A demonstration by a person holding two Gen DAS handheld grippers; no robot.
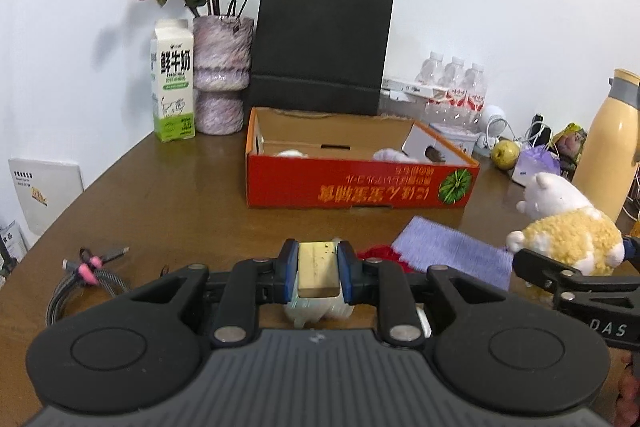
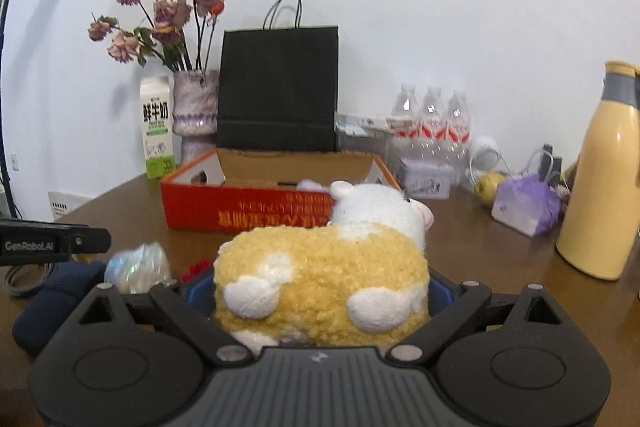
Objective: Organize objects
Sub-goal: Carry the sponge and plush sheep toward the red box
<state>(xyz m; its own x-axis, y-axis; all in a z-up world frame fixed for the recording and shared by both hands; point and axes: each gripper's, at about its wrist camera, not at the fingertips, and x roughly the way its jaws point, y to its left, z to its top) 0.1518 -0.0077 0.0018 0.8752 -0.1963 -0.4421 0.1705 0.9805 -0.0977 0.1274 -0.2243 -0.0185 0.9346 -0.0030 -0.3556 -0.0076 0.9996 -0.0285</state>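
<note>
Yellow-and-white plush sheep (image 2: 320,279) clasped between wide-spread right gripper (image 2: 320,291) jaws, tan-capped small bottle (image 1: 318,269) pinched by closed left gripper (image 1: 318,267), red cardboard box (image 1: 360,183) set beyond on counter (image 1: 180,195), white plush items (image 1: 390,155) seen inside it.

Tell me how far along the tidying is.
Partly done: two white items already lie in the red box. In hand: the left gripper clamps a small bottle, and the right gripper holds the plush sheep. Left out: the purple cloth and cable.
</note>
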